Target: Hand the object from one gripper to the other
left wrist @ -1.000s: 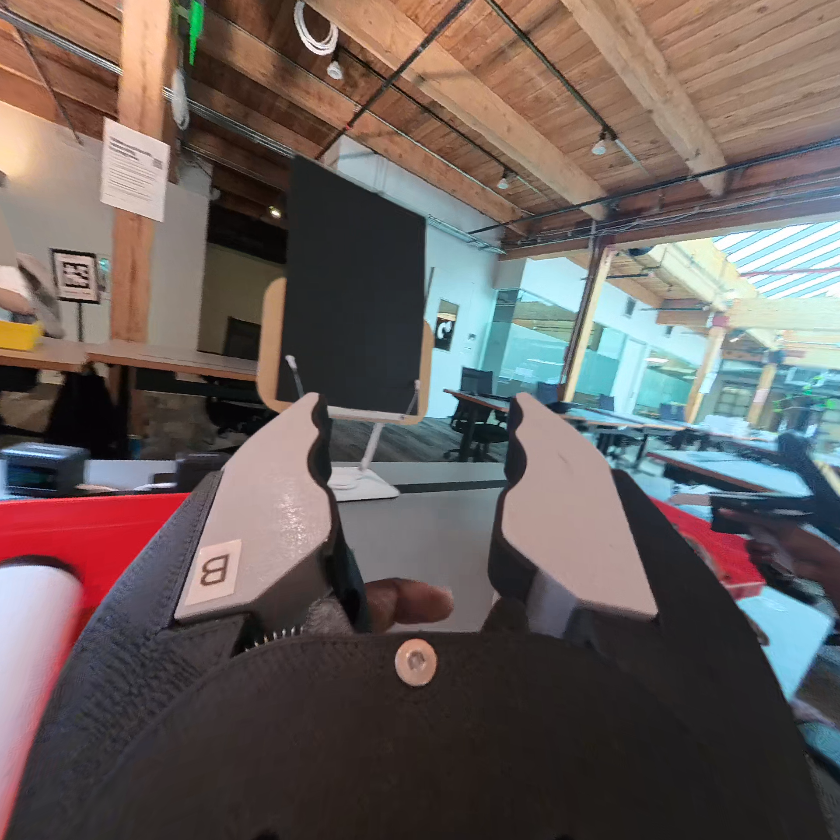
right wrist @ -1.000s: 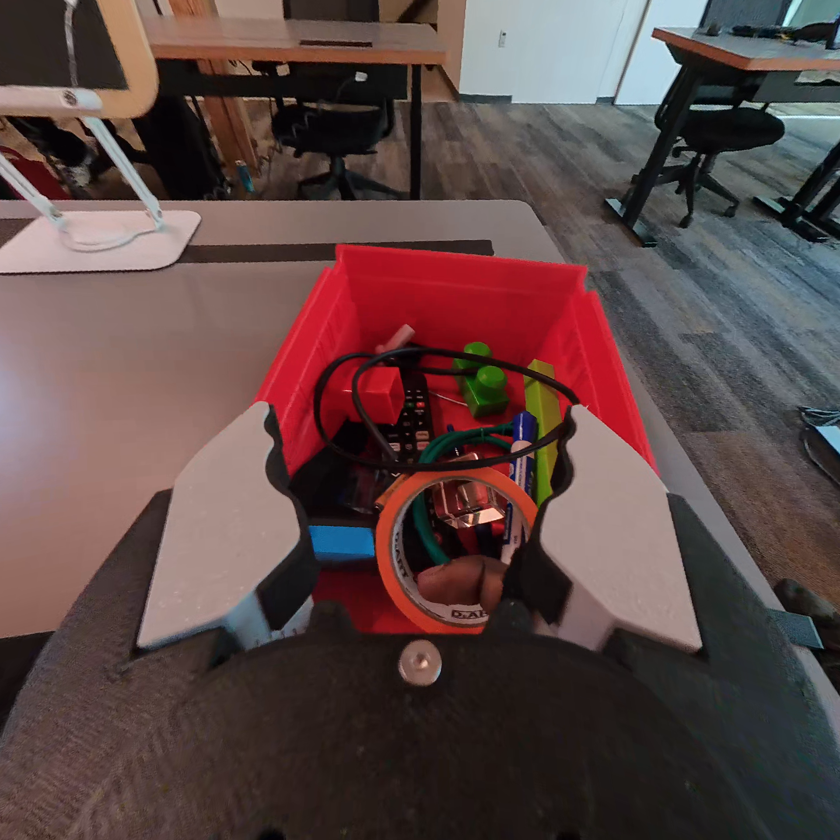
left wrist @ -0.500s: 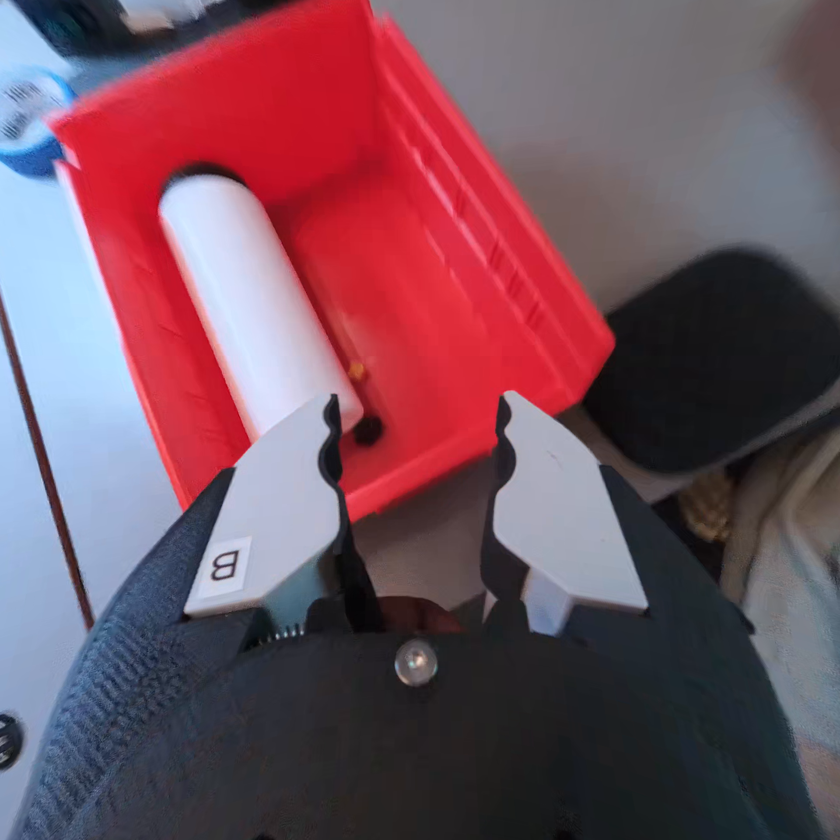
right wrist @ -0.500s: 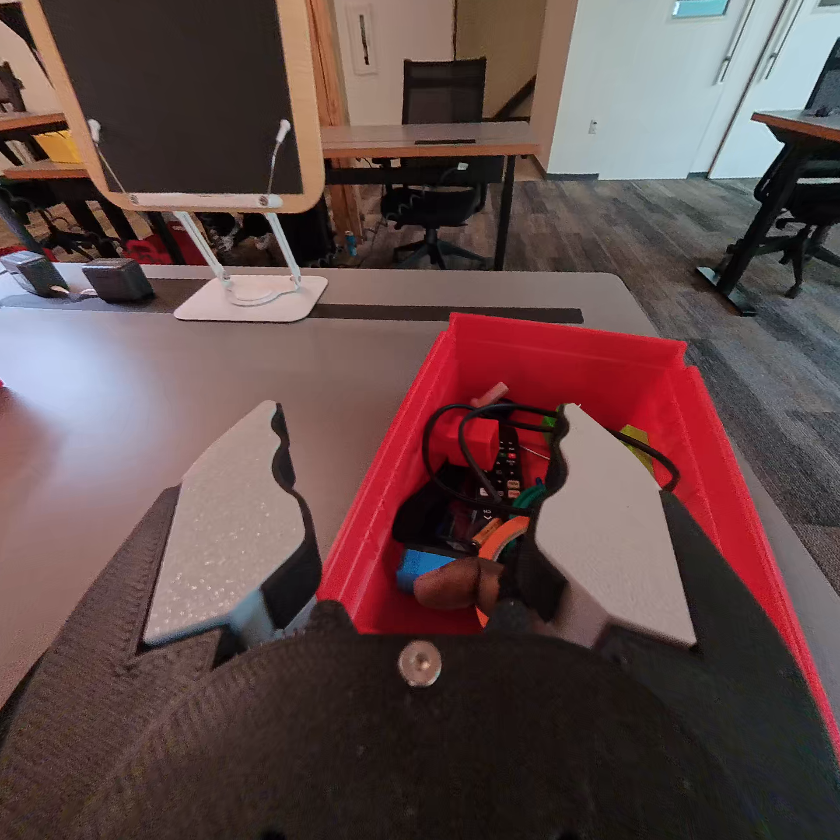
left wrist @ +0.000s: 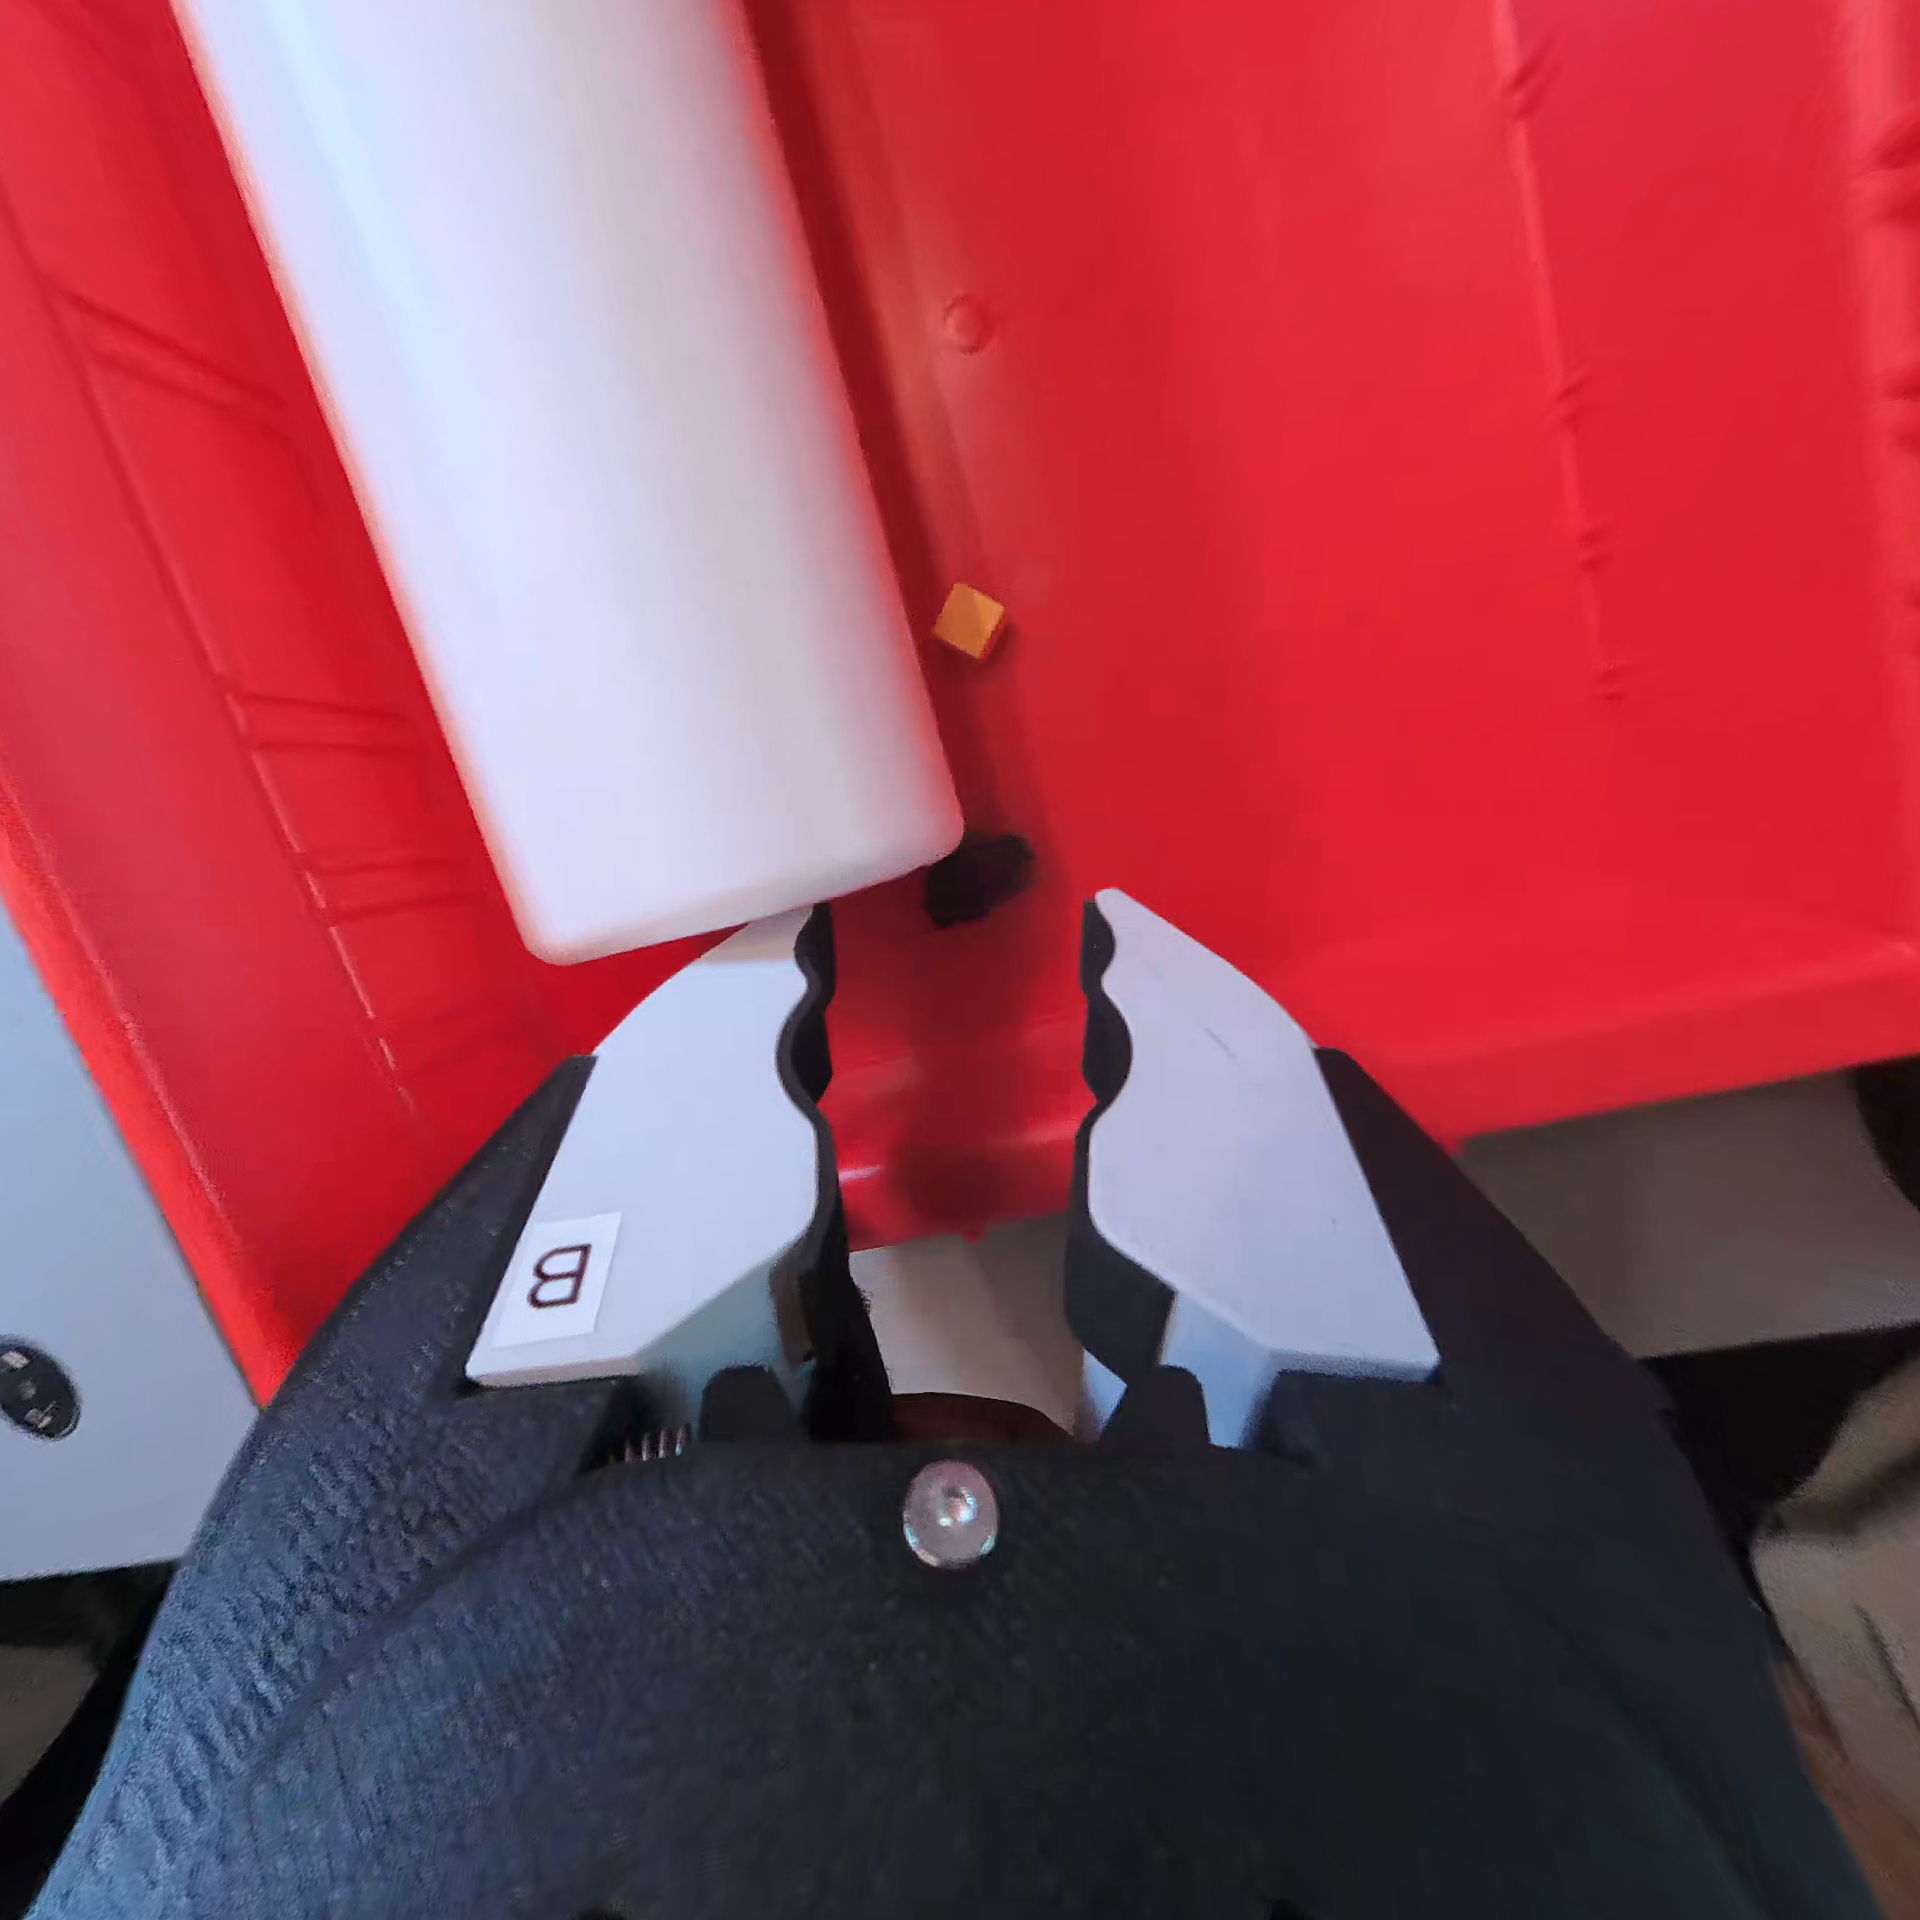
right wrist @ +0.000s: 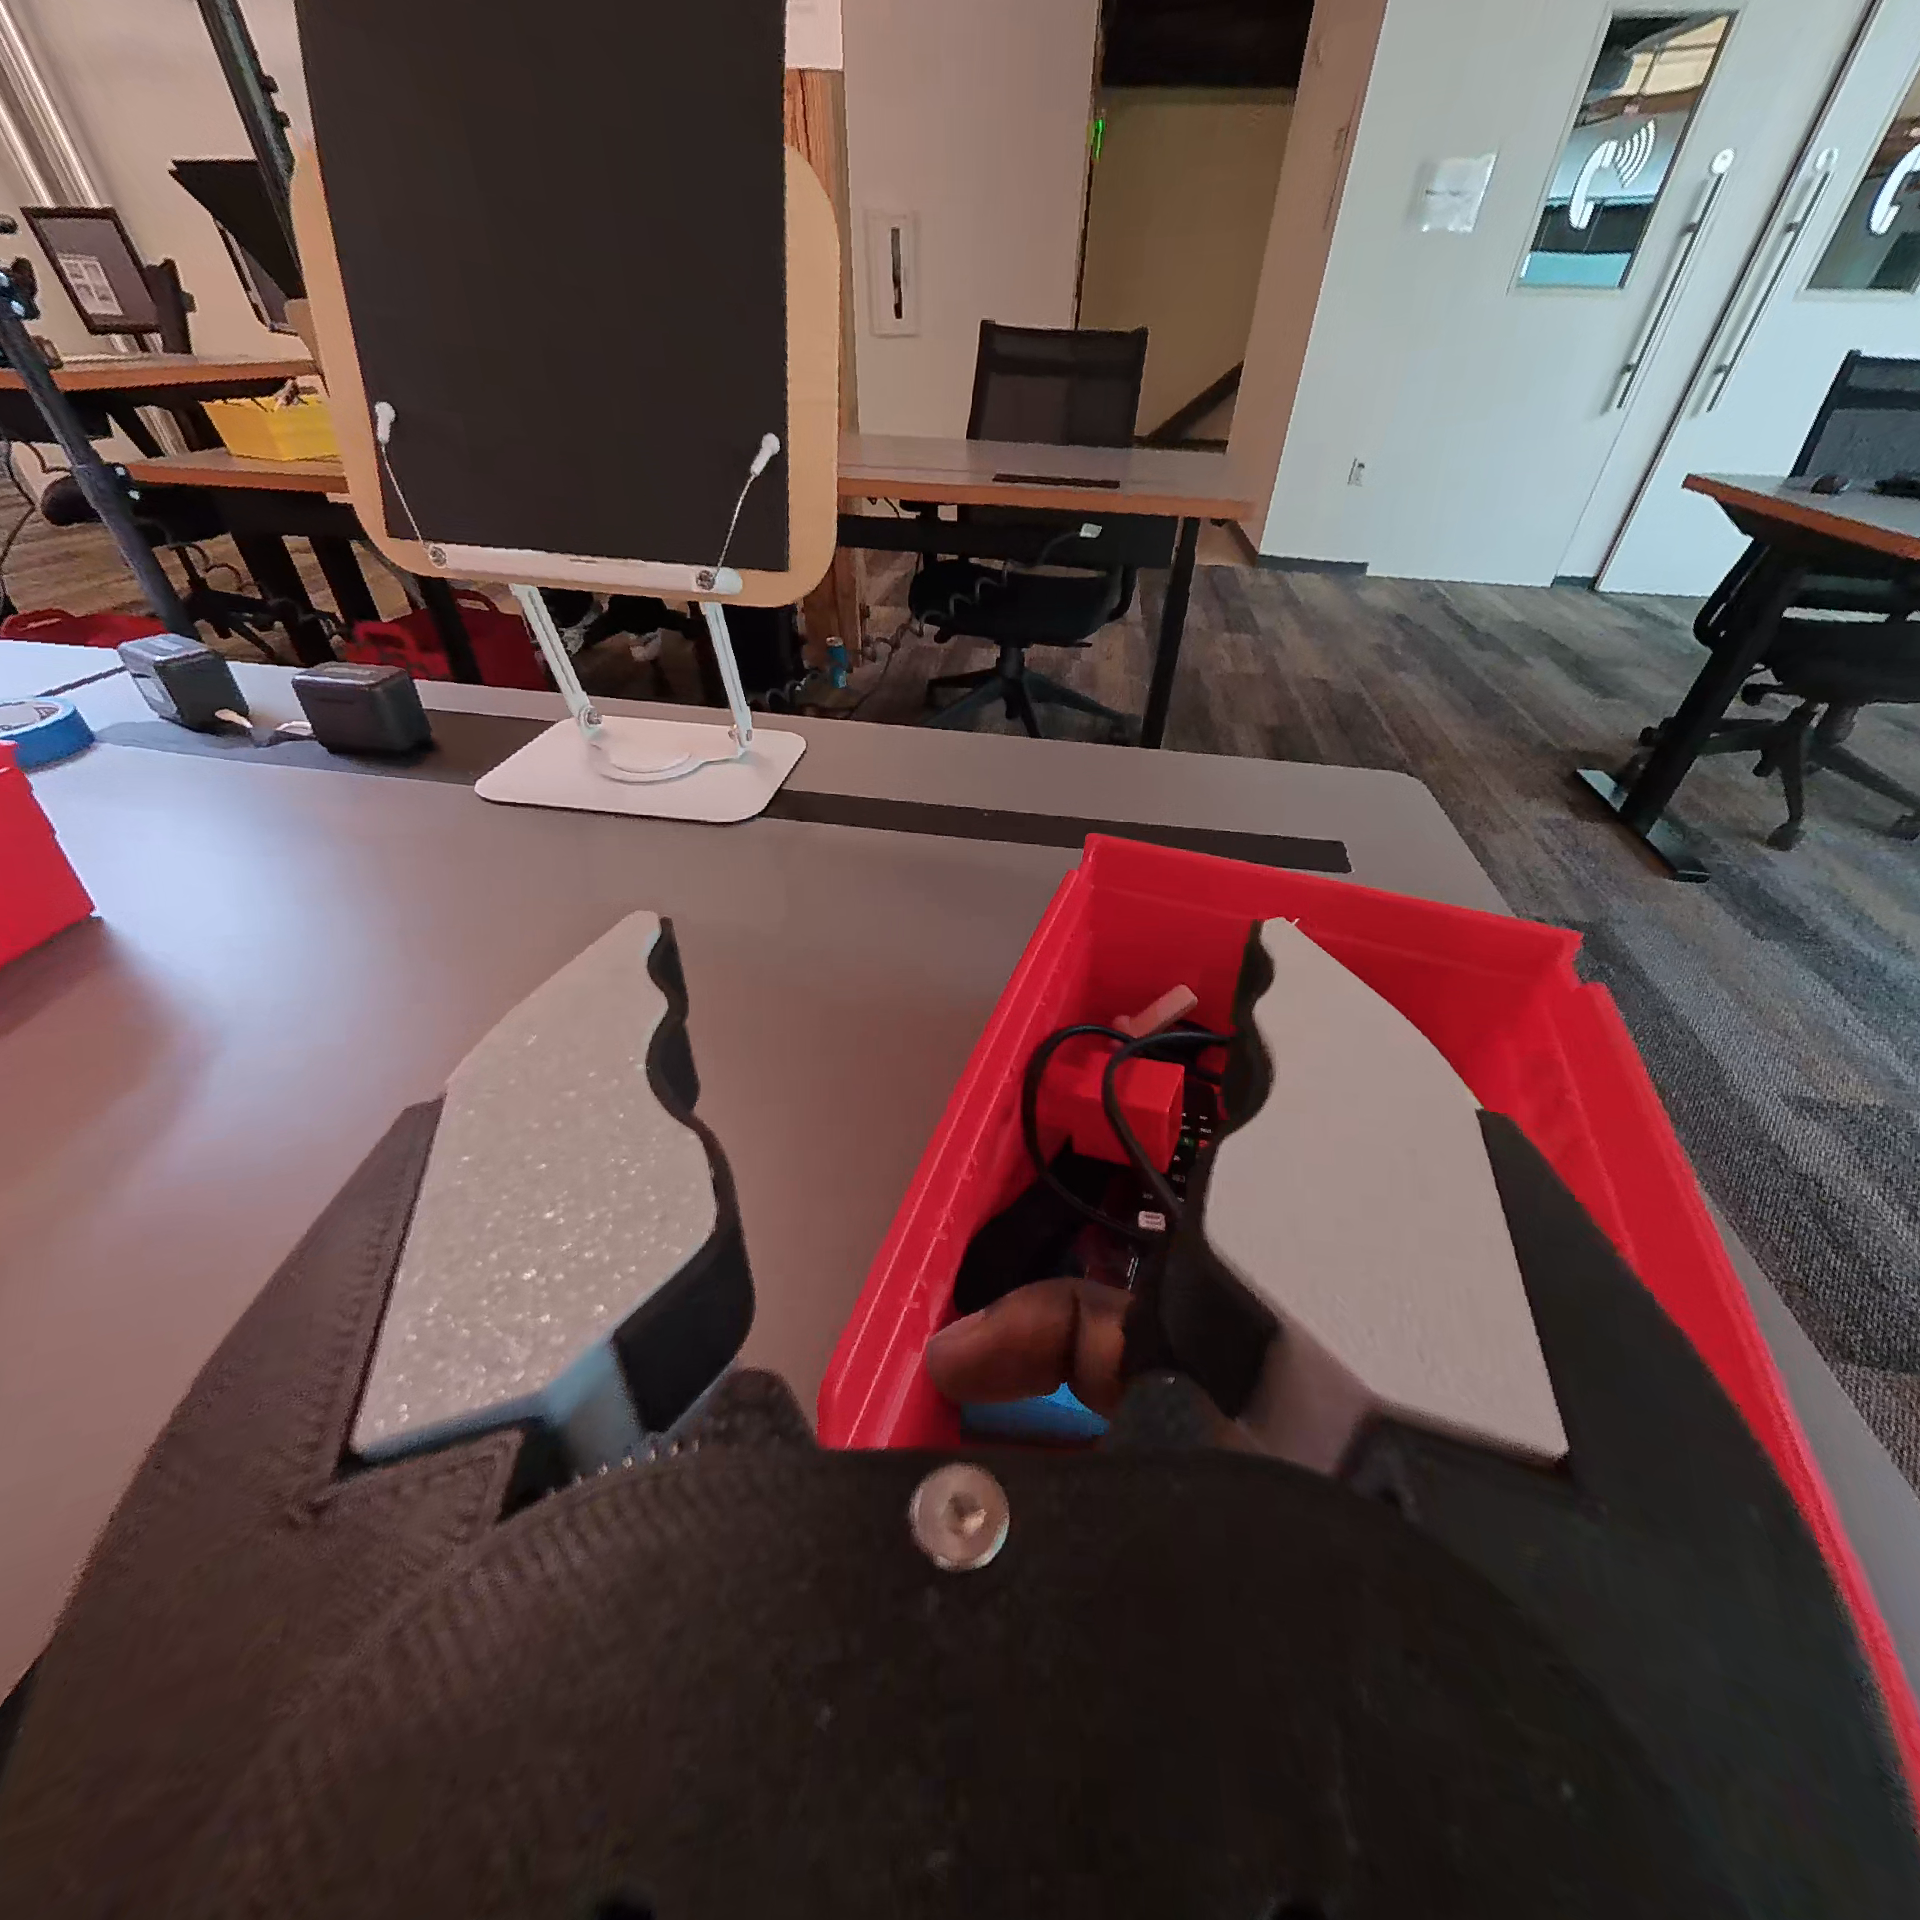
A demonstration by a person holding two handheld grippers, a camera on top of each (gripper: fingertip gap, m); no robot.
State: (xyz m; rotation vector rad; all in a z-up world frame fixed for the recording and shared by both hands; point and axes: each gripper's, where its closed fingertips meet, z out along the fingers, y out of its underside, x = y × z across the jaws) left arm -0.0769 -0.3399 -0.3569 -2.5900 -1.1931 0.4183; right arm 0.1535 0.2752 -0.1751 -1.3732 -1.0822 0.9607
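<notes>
White tube (left wrist: 582, 468) lies in your red bin (left wrist: 1351, 520), at 11 o'clock from your empty left gripper (left wrist: 951, 914), fingers narrow. Right gripper (right wrist: 961, 961) waits wide, empty. Nothing passed yet.

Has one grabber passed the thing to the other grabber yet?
Not yet. Nothing looks done: both grippers are open and empty. In hand: the left gripper is low inside a red plastic bin, its tips beside the end of a white plastic cylinder lying there. The right gripper waits above the grey table. Left: grabbing, lifting, passing.
</notes>
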